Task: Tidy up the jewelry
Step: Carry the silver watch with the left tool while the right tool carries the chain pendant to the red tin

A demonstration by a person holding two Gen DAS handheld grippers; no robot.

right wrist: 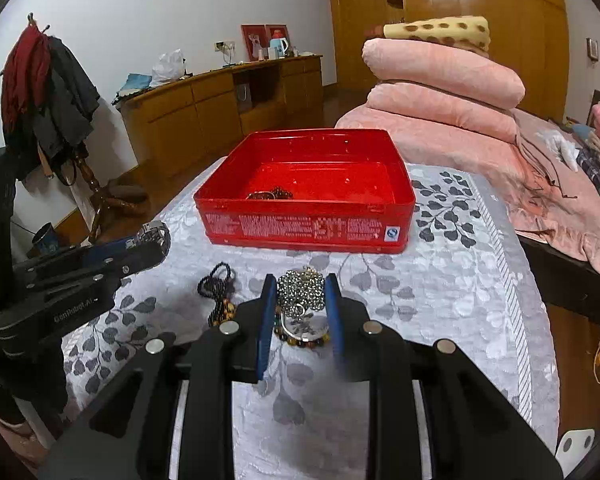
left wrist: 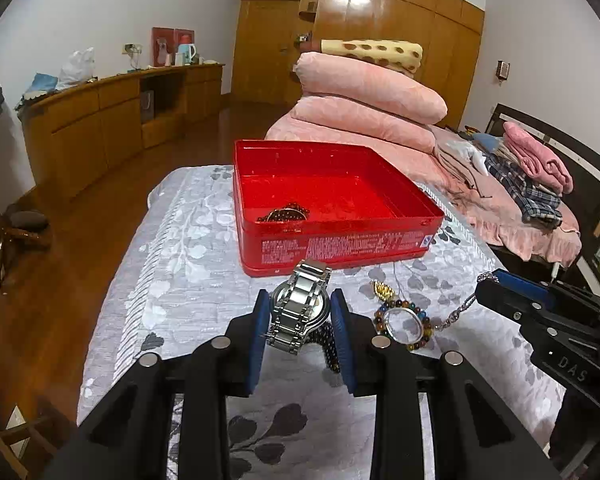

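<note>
The left gripper point(left wrist: 300, 312) has its blue-padded jaws pinching a silver steel link-bracelet wristwatch point(left wrist: 300, 308) across the case, the band hanging free. The right gripper point(right wrist: 300, 300) has its jaws clamped on a silvery beaded pendant cluster point(right wrist: 302, 290) whose thin silver chain point(left wrist: 458, 314) trails down.

Both loads sit just short of the open red rectangular tin point(left wrist: 332, 196), which already holds a dark bead string point(left wrist: 284, 214). To do this well, I would carry each piece clear over the near wall before spreading the jaws, and lift high enough that the chain clears the rim. The watch is rigid, heavy and slippery; the chain is limp and prone to snagging.

A multicoloured round-bead bracelet point(left wrist: 404, 326), a gold leaf-shaped charm point(left wrist: 384, 290) and a black bead strand point(right wrist: 218, 280) lie on the grey leaf-patterned cloth surface point(left wrist: 180, 264).
</note>
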